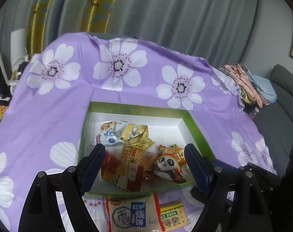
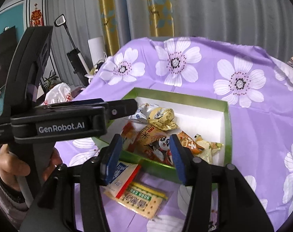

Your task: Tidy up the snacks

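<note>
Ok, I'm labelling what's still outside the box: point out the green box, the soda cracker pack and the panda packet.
green box (image 2: 228,119): right wrist view, right wall.
soda cracker pack (image 2: 141,203): right wrist view, pack's middle.
panda packet (image 1: 168,164): left wrist view, panda's face.

A surface covered by a purple floral cloth (image 1: 142,94) is seen. On it rest a green box (image 2: 228,119), and just beside its near wall two flat packets: a biscuit packet (image 1: 130,215) and a cracker packet (image 2: 144,203), possibly overlapping.
</note>
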`<state>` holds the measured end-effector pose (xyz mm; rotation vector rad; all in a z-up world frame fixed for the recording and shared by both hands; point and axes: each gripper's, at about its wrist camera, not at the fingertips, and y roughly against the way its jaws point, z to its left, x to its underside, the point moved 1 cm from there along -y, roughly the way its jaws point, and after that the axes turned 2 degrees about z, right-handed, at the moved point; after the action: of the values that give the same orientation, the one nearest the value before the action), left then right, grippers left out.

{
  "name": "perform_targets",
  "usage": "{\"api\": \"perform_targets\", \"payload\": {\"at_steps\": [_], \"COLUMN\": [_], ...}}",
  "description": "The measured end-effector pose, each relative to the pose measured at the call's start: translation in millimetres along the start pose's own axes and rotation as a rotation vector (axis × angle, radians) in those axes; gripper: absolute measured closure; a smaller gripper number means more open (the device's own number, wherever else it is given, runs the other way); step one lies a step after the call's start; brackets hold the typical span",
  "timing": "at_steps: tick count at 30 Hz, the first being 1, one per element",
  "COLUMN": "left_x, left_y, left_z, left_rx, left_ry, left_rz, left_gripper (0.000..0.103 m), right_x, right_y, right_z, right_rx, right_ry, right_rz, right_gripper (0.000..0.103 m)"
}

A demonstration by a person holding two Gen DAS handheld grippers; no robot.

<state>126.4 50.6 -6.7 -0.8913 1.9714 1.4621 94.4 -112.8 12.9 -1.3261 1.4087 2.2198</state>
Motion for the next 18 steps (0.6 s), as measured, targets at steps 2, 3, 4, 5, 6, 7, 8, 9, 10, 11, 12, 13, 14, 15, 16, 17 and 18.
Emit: {"api": "perform_targets", "payload": {"at_steps": [2, 3, 4, 5, 6, 7, 8, 9, 10, 11, 12, 13, 14, 15, 16, 17, 18], "left_x": [4, 8, 11, 14, 16, 19, 22, 25, 28, 32, 35, 39, 42, 44, 47, 50, 52], "left_y": [8, 13, 17, 20, 23, 26, 27, 29, 30, 31, 32, 33, 33, 33, 32, 32, 32], "left_z": [-1, 0, 0, 1, 1, 3, 5, 8, 9, 11, 12, 14, 15, 16, 17, 18, 19], "left_rx": [-0.009, -0.015, -0.018, -0.017, -0.014, -0.011, -0.011, -0.014, -0.017, -0.023, -0.030, -0.040, -0.044, -0.045, -0.046, -0.052, -0.058], "left_ry": [-0.004, -0.006, -0.004, -0.001, 0.004, 0.015, 0.027, 0.039, 0.044, 0.049, 0.051, 0.055, 0.058, 0.057, 0.057, 0.061, 0.066], "left_rz": [-0.016, -0.025, -0.034, -0.042, -0.047, -0.049, -0.049, -0.047, -0.046, -0.043, -0.040, -0.031, -0.023, -0.011, 0.001, 0.012, 0.016], "left_gripper": [0.014, 0.007, 0.005, 0.005, 0.005, 0.005, 0.005, 0.005, 0.005, 0.005, 0.005, 0.005, 0.005, 0.005, 0.005, 0.005, 0.005], "right_x": [4, 7, 10, 12, 15, 18, 20, 23, 26, 29, 32, 36, 38, 41, 44, 46, 49], "right_y": [7, 11, 13, 15, 18, 19, 20, 22, 23, 24, 26, 27, 28, 29, 29, 28, 28], "right_z": [0, 0, 0, -1, -1, -2, -3, -3, -3, -2, -1, 0, 0, 0, -1, -2, -1], "right_rx": [-0.002, 0.001, 0.010, 0.015, 0.015, 0.014, 0.017, 0.018, 0.016, 0.016, 0.019, 0.027, 0.033, 0.032, 0.021, 0.007, 0.003], "right_ry": [-0.012, -0.018, -0.020, -0.022, -0.030, -0.040, -0.049, -0.058, -0.064, -0.070, -0.075, -0.081, -0.086, -0.095, -0.108, -0.125, -0.137], "right_rz": [-0.011, -0.012, -0.012, -0.013, -0.012, -0.009, -0.007, -0.005, -0.004, -0.003, -0.004, -0.005, -0.008, -0.011, -0.009, -0.004, 0.001], "right_gripper": [0.044, 0.043, 0.042, 0.042, 0.042, 0.041, 0.041, 0.041, 0.040, 0.040, 0.040, 0.038, 0.037, 0.037, 0.037, 0.037, 0.037]}}
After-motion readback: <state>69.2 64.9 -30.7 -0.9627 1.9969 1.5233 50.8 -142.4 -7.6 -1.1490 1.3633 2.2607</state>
